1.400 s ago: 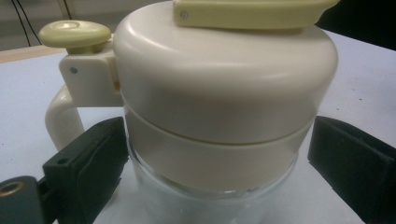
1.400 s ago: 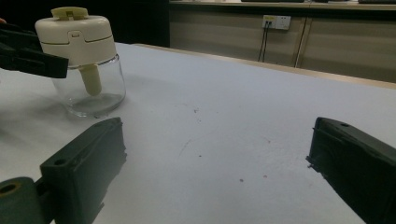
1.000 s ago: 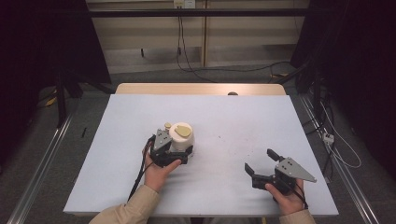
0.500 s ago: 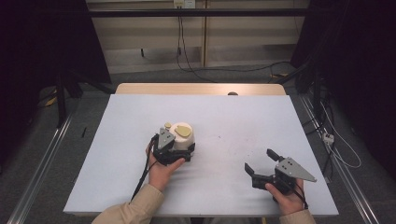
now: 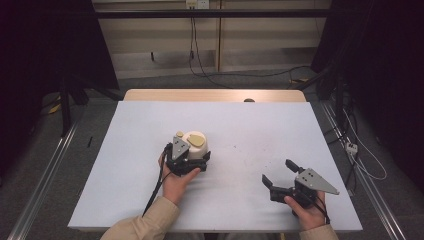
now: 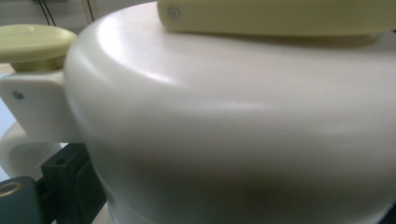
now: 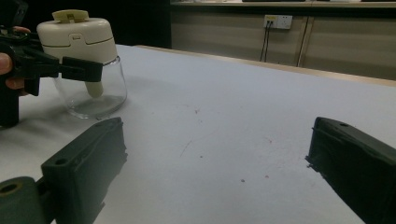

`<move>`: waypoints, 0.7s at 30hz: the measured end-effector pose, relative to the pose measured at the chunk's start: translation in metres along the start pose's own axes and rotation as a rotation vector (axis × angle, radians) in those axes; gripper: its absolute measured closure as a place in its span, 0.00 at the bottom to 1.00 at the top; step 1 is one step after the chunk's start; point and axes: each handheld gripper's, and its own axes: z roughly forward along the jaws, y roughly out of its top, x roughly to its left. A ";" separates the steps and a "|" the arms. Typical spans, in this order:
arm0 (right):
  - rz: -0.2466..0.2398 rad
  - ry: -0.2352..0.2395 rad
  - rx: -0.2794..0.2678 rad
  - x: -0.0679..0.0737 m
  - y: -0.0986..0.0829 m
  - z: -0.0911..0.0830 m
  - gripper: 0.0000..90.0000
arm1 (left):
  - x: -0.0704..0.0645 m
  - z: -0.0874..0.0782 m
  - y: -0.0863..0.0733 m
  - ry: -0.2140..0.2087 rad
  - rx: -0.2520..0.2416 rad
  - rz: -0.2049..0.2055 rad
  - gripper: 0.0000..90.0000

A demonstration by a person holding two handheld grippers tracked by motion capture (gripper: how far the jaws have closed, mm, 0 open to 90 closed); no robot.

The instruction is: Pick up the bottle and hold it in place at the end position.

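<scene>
The left gripper point(image 5: 192, 152), held low near the middle of the bench point(image 5: 125, 150), has its jaws clamped around the glass jar point(image 7: 93, 88) just under its cream lid point(image 5: 194, 140). The jar stands upright on the bench. The right gripper point(image 5: 280, 176) rests near the bench's front right corner, jaws wide apart, pointing left toward the jar.

Legible text, labels, brands, numbers, signs: none readable on any item, surface or wall fitting in view.

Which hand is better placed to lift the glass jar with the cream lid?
Left: its tool already brackets the jar below the cream lid. The right tool rests open, well away.
</scene>
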 end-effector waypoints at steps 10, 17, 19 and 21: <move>0.004 0.003 -0.005 0.000 0.000 0.000 0.04 | -0.001 0.000 -0.001 0.003 -0.026 0.005 0.06; 0.003 0.000 -0.007 -0.001 0.000 0.000 0.04 | -0.001 0.000 0.000 -0.003 -0.039 0.001 0.06; 0.004 0.001 -0.009 -0.001 0.000 -0.001 0.04 | -0.001 -0.001 0.001 -0.005 -0.045 -0.009 0.06; 0.005 0.001 -0.009 -0.002 0.000 -0.001 0.04 | 0.000 -0.002 0.003 -0.009 -0.043 -0.007 0.06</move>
